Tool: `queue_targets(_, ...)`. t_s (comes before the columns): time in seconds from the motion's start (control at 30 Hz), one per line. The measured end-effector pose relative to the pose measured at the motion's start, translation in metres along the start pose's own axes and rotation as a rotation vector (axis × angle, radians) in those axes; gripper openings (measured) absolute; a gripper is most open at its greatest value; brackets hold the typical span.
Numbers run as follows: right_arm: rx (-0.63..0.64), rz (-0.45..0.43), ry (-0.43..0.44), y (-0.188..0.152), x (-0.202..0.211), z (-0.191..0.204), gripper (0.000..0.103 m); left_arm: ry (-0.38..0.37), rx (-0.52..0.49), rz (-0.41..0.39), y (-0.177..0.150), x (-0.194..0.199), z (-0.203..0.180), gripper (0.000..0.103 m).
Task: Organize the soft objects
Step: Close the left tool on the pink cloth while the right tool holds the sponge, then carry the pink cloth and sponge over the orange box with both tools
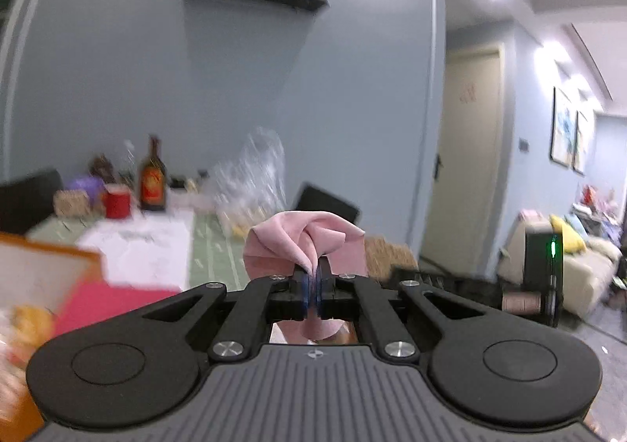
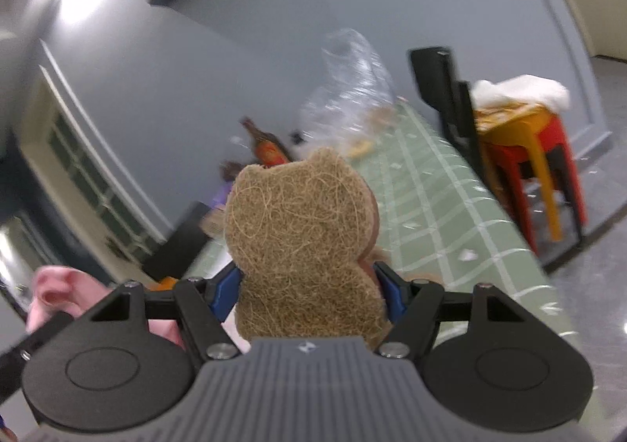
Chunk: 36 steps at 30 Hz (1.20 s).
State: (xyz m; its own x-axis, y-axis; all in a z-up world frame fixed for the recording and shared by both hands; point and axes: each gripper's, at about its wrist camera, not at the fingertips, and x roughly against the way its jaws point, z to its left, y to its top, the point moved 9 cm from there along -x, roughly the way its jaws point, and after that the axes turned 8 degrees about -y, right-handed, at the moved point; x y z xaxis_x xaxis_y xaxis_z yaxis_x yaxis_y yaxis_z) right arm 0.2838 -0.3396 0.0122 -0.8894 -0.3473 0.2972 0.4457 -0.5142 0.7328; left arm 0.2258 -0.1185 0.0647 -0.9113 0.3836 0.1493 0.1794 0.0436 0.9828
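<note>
Pinching a pink cloth (image 1: 301, 242), left jaws hang above the table (image 1: 211, 246); right jaws clamp a bear-shaped sponge (image 2: 301, 242).

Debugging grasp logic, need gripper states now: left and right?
Left gripper: shut on the pink cloth.
Right gripper: jaws wide but closed on the bear-shaped sponge.

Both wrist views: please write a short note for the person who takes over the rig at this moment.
Left tool: shut on the pink cloth, held up in the air.
Right tool: shut on the bear-shaped sponge, its jaws wide, also lifted.
The table with the green checked cover is beyond both tools.
Done: both soft things are picked up.
Left: put each one in its place; no container for them is clearly visible, so look before you release.
</note>
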Motion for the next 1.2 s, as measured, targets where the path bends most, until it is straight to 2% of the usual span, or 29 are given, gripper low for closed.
queue_targets(0.13, 0.008, -0.039, 0.123, -0.001, 0.023, 0.043, 0.07, 0.045, -0.038, -0.068, 0.037, 0.046, 0.016, 0.004)
queue_targets(0.37, 0.123, -0.04, 0.236, -0.001, 0.036, 0.151, 0.07, 0.158, -0.132, -0.134, 0.083, 0.12, 0.052, 0.004)
queue_targets(0.5, 0.193, -0.028, 0.284, -0.011, 0.024, 0.218, 0.07, 0.265, -0.142, -0.173, 0.099, 0.151, 0.089, 0.004)
queue_targets(0.6, 0.252, 0.007, 0.296, -0.029, 0.002, 0.259, 0.07, 0.313, -0.09, -0.181, 0.103, 0.17, 0.127, 0.004)
queue_targets(0.73, 0.367, 0.087, 0.281, -0.064, -0.047, 0.303, 0.07, 0.35, -0.02, -0.142, 0.094, 0.181, 0.177, 0.004)
queue_targets(0.8, 0.426, 0.186, 0.286, -0.087, -0.078, 0.32, 0.07, 0.36, 0.001, -0.113, 0.085, 0.179, 0.202, 0.004)
queue_targets(1.0, 0.393, 0.412, 0.169, -0.131, -0.175, 0.345, 0.07, 0.371, 0.077, -0.041, 0.055, 0.167, 0.259, 0.004)
queue_targets(1.1, 0.366, 0.489, 0.098, -0.144, -0.214, 0.345, 0.07, 0.35, 0.11, -0.017, 0.044, 0.165, 0.275, 0.004)
queue_targets(1.2, 0.335, 0.535, 0.033, -0.162, -0.235, 0.344, 0.07, 0.366, 0.13, -0.04, 0.038, 0.176, 0.292, 0.004)
